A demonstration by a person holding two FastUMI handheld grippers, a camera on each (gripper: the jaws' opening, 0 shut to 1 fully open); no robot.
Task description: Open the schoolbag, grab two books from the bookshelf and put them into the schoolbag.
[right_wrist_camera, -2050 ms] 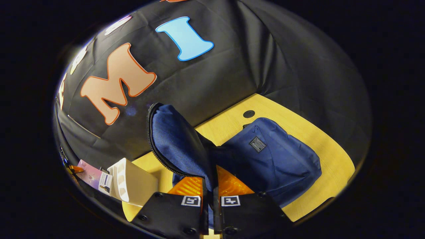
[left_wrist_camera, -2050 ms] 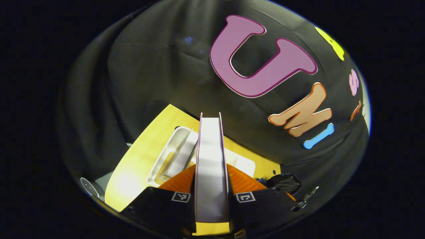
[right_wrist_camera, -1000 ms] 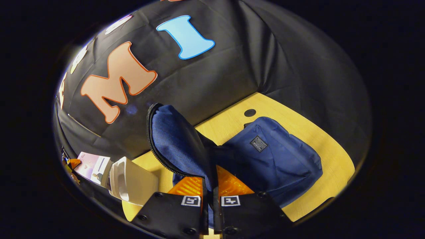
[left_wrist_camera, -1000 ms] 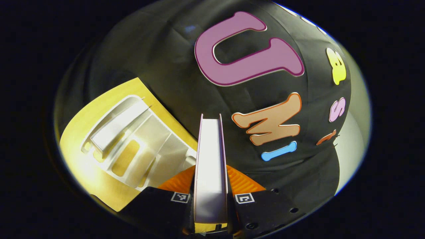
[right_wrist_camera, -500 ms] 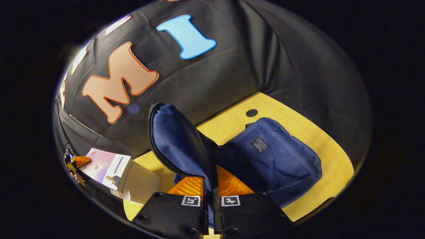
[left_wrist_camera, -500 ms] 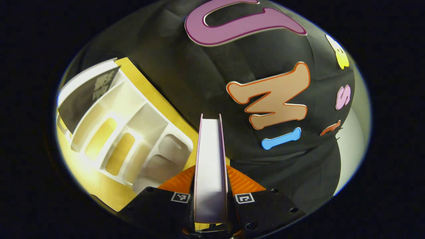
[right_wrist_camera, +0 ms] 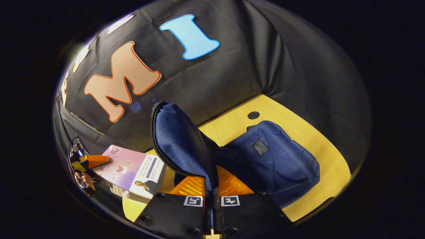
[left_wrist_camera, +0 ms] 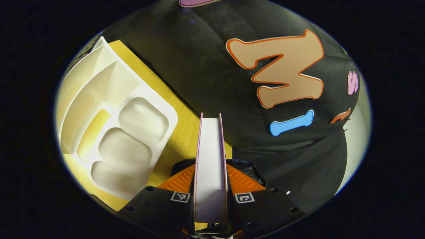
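Wood table (right_wrist_camera: 298, 126): L gripper (left_wrist_camera: 210, 179) clamps book (left_wrist_camera: 210, 166), cover hidden; R gripper (right_wrist_camera: 212, 189) pinches schoolbag (right_wrist_camera: 275, 162) flap.

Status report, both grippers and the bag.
Left gripper shut on book. Right gripper shut on schoolbag flap, schoolbag open. Bookshelf beside the book.

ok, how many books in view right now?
1. The book sits clamped in the left claw, page edges toward its camera; the right gripper view shows that same book left of the schoolbag flap. More may be hidden in the schoolbag or bookshelf.
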